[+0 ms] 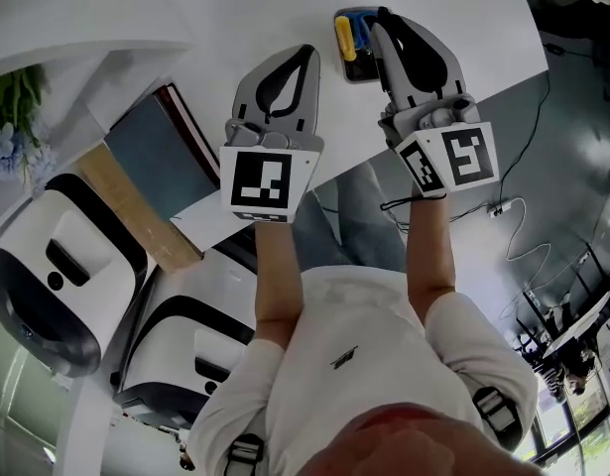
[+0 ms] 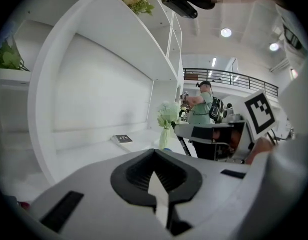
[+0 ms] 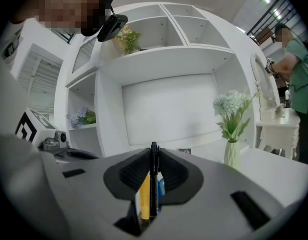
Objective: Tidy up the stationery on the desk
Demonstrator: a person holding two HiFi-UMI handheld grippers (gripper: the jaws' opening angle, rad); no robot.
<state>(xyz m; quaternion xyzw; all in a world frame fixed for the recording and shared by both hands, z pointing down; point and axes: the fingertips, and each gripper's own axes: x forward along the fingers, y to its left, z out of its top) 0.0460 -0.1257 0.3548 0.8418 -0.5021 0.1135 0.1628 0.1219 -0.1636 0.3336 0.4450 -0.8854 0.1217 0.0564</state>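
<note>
Within ribbed right gripper (image 3: 154, 151): slim black pen (image 3: 154, 184)

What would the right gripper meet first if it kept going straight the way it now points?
Probably the white back panel of the shelf unit, low down; nothing nearer shows in its line, though depth is unclear.

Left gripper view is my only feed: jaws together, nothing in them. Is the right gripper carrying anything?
Observer: Yes. The right gripper has its jaws shut on a black pen, with a yellow pen beside it.
Operator: Anything on the desk that I can't see?
Observer: In the head view a grey-blue book lies on the white desk, left of the left gripper.
Operator: Which gripper is further forward?
Observer: The right gripper reaches further over the desk than the left.
</note>
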